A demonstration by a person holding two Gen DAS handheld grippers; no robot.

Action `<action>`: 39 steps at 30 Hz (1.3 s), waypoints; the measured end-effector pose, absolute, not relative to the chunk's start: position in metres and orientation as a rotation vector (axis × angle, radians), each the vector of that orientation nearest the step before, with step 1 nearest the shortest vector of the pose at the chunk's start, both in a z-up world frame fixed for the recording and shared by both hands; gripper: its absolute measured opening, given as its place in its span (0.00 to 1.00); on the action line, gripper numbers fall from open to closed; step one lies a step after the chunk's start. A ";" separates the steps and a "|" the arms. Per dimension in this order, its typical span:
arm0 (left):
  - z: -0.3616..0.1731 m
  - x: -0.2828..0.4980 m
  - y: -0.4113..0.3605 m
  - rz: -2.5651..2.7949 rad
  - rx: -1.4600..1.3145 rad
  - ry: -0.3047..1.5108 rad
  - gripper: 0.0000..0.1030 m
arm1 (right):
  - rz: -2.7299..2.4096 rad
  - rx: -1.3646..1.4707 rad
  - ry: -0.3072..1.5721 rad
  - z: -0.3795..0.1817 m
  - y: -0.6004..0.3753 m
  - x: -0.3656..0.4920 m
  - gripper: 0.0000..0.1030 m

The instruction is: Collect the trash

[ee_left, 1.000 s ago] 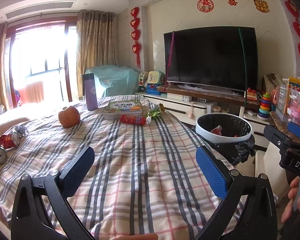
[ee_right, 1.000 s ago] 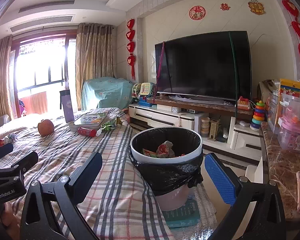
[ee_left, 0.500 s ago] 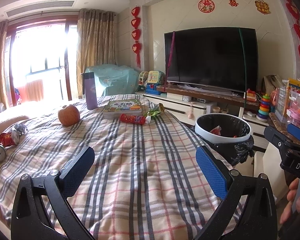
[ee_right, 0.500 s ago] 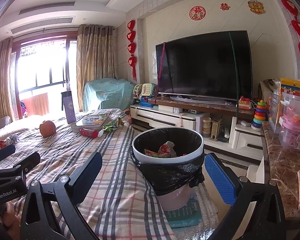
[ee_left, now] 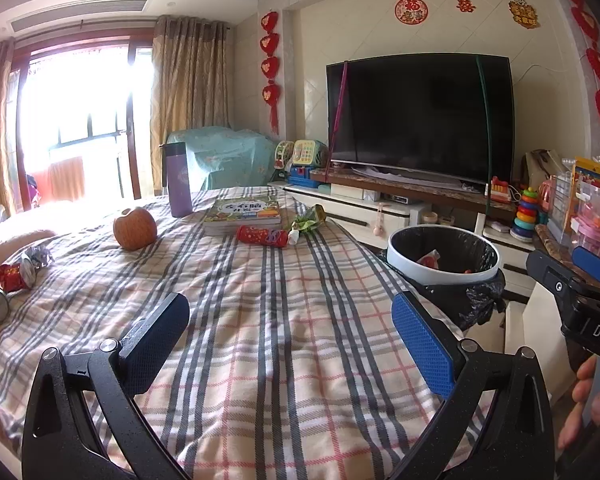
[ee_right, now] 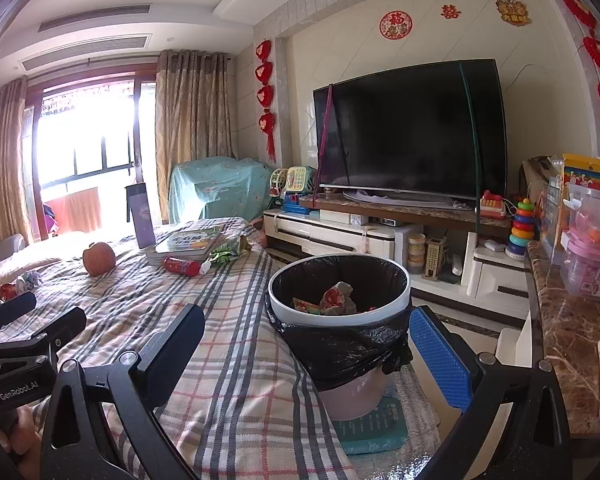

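Bare plaid cloth (ee_left: pixel 284 320) lies open before the trash bin (ee_left: pixel 444 276).

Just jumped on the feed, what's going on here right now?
A person is clearing trash off the plaid-covered table. Both the left gripper and right gripper are open and empty. The bin beside the table already holds some wrappers. A red wrapper, a green wrapper and crushed cans still lie on the cloth.
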State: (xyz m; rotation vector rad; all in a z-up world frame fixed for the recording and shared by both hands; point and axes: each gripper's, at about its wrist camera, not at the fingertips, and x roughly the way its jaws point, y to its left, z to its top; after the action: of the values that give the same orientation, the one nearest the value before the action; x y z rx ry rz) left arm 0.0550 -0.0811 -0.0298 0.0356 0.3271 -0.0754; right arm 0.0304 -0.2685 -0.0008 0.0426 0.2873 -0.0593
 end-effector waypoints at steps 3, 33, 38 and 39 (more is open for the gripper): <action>-0.030 0.055 -0.082 -0.078 0.036 0.329 1.00 | -0.057 0.044 0.288 -0.001 -0.269 0.031 1.00; -0.031 0.055 -0.083 -0.092 0.028 0.339 1.00 | -0.047 0.052 0.287 -0.001 -0.268 0.029 1.00; -0.031 0.055 -0.083 -0.093 0.027 0.340 1.00 | -0.046 0.053 0.286 -0.001 -0.267 0.029 1.00; -0.032 0.055 -0.083 -0.094 0.027 0.341 1.00 | -0.046 0.053 0.287 -0.001 -0.267 0.029 1.00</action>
State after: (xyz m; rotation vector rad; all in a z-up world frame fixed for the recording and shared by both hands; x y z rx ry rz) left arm 0.0551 -0.0830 -0.0319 0.0271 0.3409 -0.0937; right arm 0.0293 -0.2669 -0.0007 0.0535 0.2871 -0.0457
